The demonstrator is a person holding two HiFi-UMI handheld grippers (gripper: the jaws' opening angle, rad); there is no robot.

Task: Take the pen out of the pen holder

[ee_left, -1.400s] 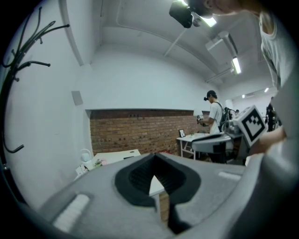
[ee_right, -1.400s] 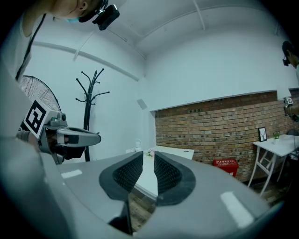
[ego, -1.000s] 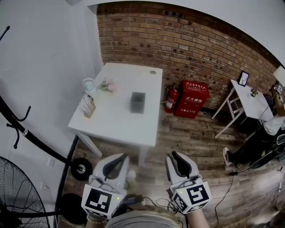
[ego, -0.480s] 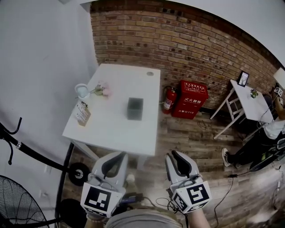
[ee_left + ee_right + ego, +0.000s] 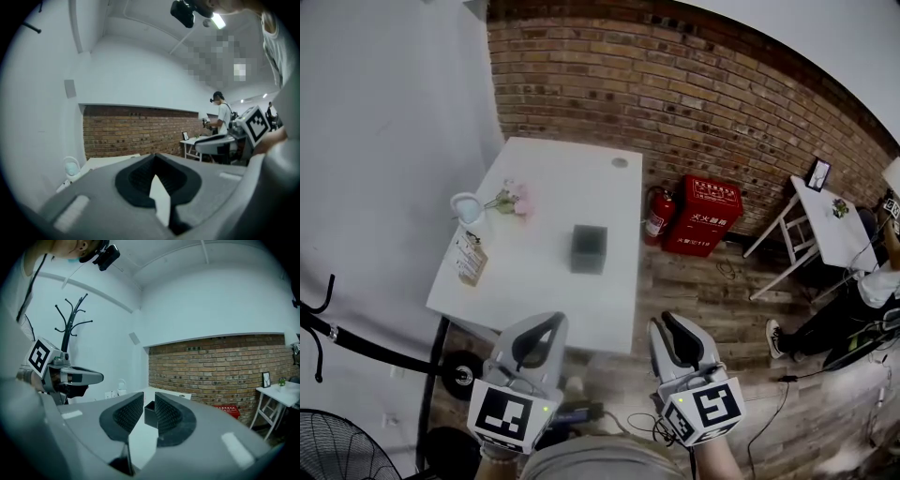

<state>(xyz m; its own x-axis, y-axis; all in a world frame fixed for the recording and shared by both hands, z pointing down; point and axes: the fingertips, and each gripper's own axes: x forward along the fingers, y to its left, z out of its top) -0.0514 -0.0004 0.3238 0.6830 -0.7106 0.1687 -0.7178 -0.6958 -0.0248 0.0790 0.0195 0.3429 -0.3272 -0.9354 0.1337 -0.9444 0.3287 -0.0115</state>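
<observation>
So far nothing of the task is done, as far as I can judge. The pen holder (image 5: 589, 248), a dark square box, stands upright near the middle of the white table (image 5: 534, 291), and neither tool touches it. I cannot make out the pen itself in any view; the holder is too small and too dark, so the pen is presumably inside it.

Both tools hang off the near edge of the table, over the wooden floor (image 5: 712, 300), well apart from the pen holder. The left tool (image 5: 546, 330) points towards the near edge of the table. In the left gripper view its jaws meet at the tips and hold nothing; only a thin wedge of the table shows lower down between the dark pads (image 5: 136, 176). The right tool (image 5: 670, 330) is at the near right corner of the table. In the right gripper view its jaws stand a little apart, with nothing in them, and the pen holder (image 5: 150, 414) shows far off through the narrow gap. So this tool is lined up with the holder, though not near it.

On the far left side of the table there are a small white fan (image 5: 467, 206), some pink flowers (image 5: 517, 195) and a card stand (image 5: 471, 258), all well apart from the holder.

What is left, in my judgement, is the whole task: to come to the table, to bring one tool over the holder, to close it on the pen and to lift the pen out. The other tool may need to steady the holder.
</observation>
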